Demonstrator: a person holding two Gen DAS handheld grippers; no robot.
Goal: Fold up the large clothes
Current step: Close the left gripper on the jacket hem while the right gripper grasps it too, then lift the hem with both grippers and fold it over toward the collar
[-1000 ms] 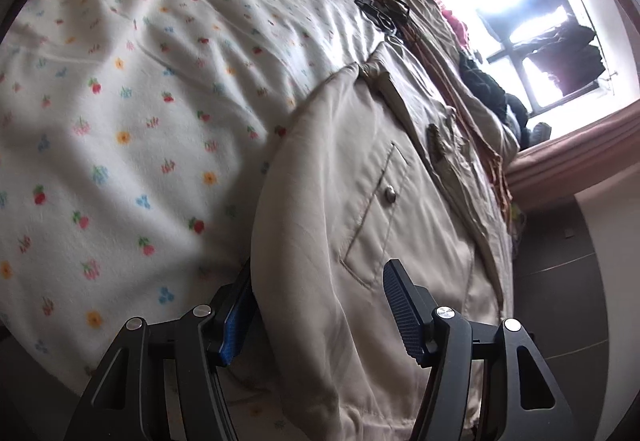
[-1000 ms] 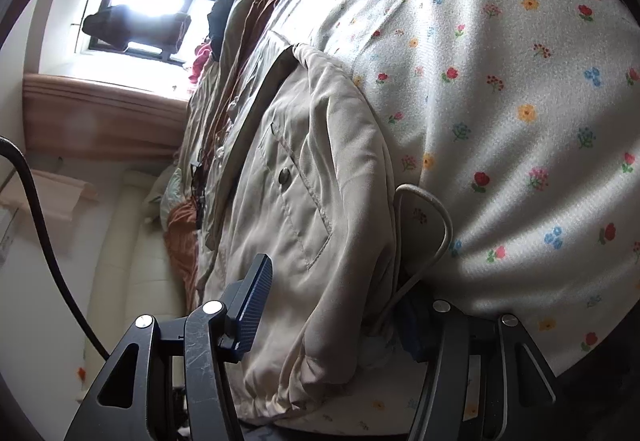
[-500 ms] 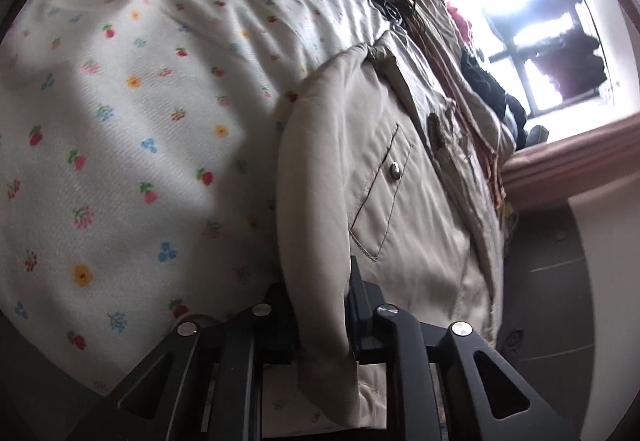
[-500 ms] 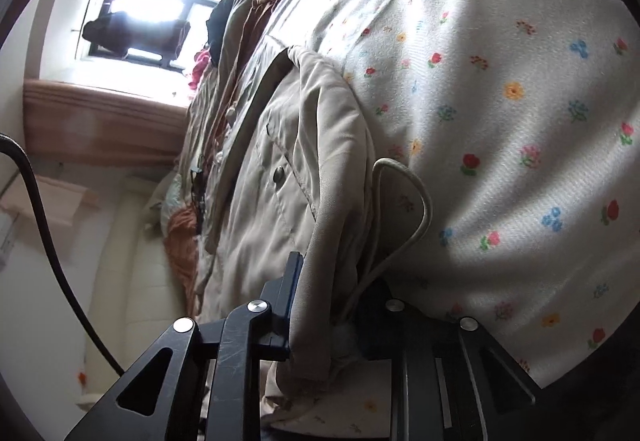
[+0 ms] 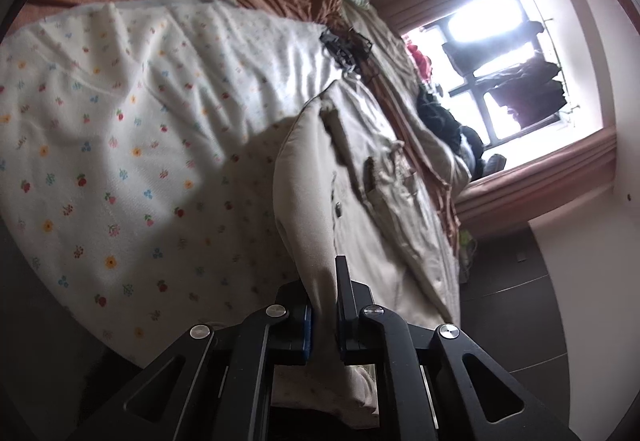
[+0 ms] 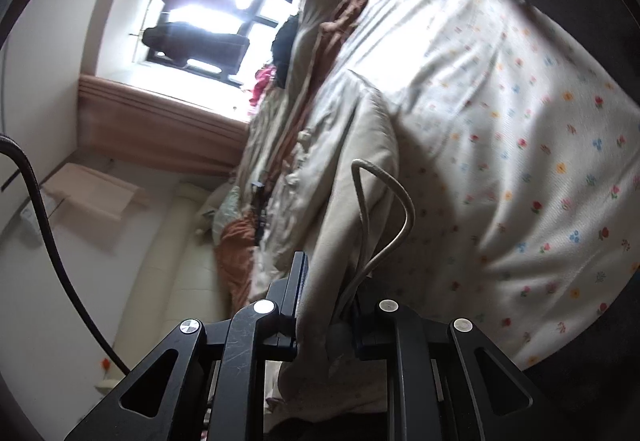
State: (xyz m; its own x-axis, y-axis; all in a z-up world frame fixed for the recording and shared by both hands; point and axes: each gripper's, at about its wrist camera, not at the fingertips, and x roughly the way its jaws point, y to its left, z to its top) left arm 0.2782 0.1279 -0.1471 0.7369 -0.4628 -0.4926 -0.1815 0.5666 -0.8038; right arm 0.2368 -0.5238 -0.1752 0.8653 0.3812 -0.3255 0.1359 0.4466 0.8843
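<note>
Beige jacket lies lengthwise on the floral sheet, running from lower centre of the left wrist frame up toward the window at upper right.

Left gripper: jaws have just been closing and now pinch the jacket's near edge at bottom centre; cloth fills the gap between the pads.

Right gripper: jaws likewise have just been closing, clamped on the near edge of the same jacket at bottom centre of its frame. A pale drawcord loops up just right of the pinched fold; I cannot tell whether it is caught in the grip.

Judgement: step in hand is raising the hem end to fold it toward the collar.

To do it well:
- raise both corners evenly, so the hem stays straight;
- keep the cloth taut between the two grips, no sag in the middle;
- carry the hem up-frame toward the collar, laying it down square on the jacket;
- watch the drawcord does not snag.
</note>
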